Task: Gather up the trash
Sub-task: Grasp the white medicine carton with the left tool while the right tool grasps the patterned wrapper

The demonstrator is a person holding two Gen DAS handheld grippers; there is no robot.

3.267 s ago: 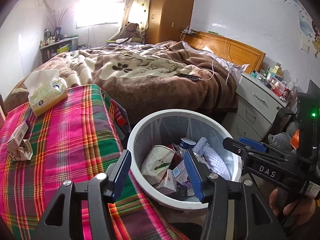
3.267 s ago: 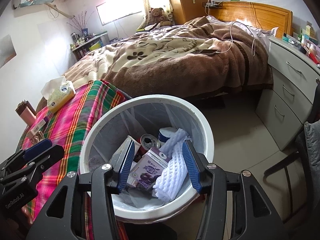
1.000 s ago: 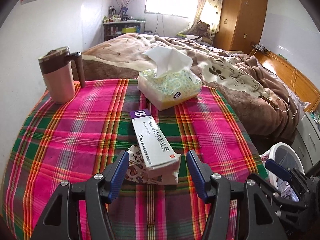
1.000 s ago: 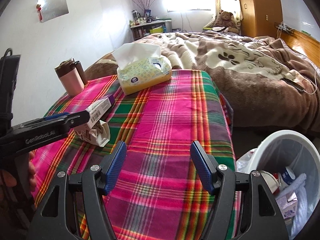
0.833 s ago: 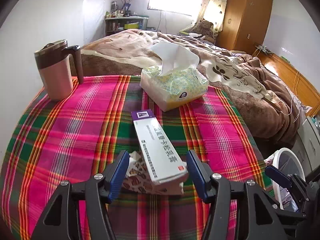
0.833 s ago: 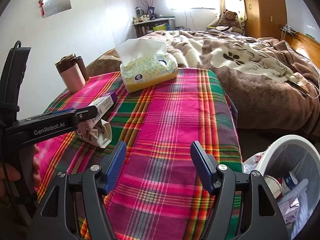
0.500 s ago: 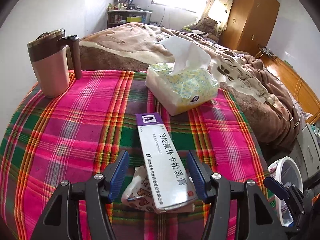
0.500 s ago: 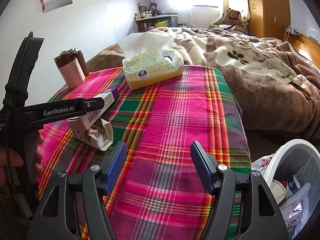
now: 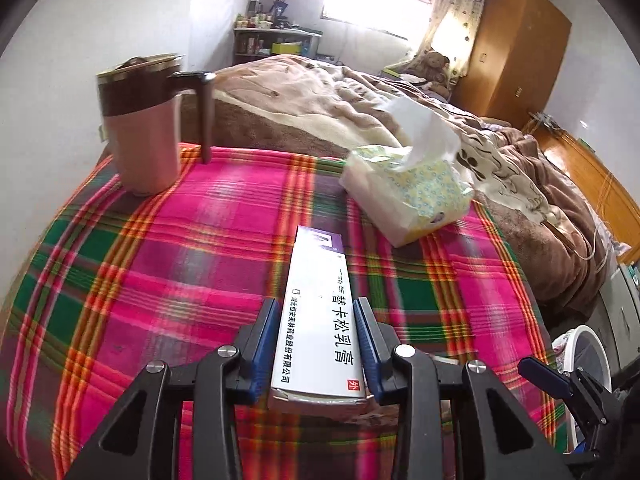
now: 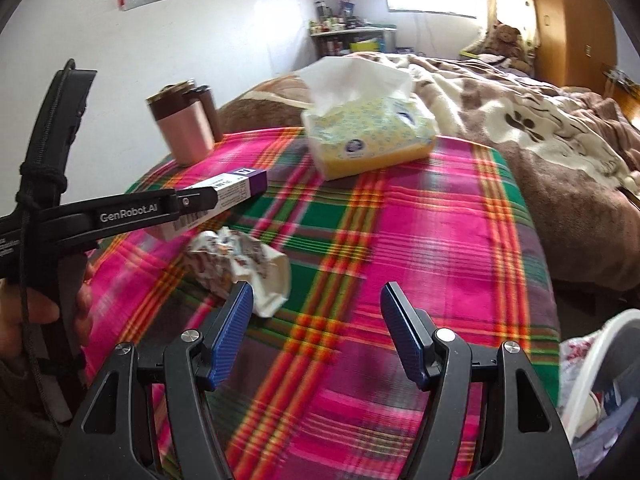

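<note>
My left gripper (image 9: 316,312) is shut on a long white and purple ointment box (image 9: 320,312) and holds it lifted above the plaid tablecloth (image 9: 192,264). In the right wrist view the box (image 10: 224,192) sticks out of the left gripper (image 10: 200,202). A crumpled printed wrapper (image 10: 244,264) lies on the cloth below it. My right gripper (image 10: 316,320) is open and empty, just right of the wrapper. The white trash bin (image 10: 600,364) with trash inside stands at the table's right end.
A pink mug with a brown lid (image 9: 140,128) stands at the table's far left. A yellow tissue box (image 9: 404,196) sits at the far right of the table. A bed with a brown blanket (image 9: 440,120) lies behind. The bin rim (image 9: 588,356) shows low right.
My left gripper has closed on the ointment box and lifted it off the crumpled wrapper. My right gripper has moved closer to the wrapper and stays open.
</note>
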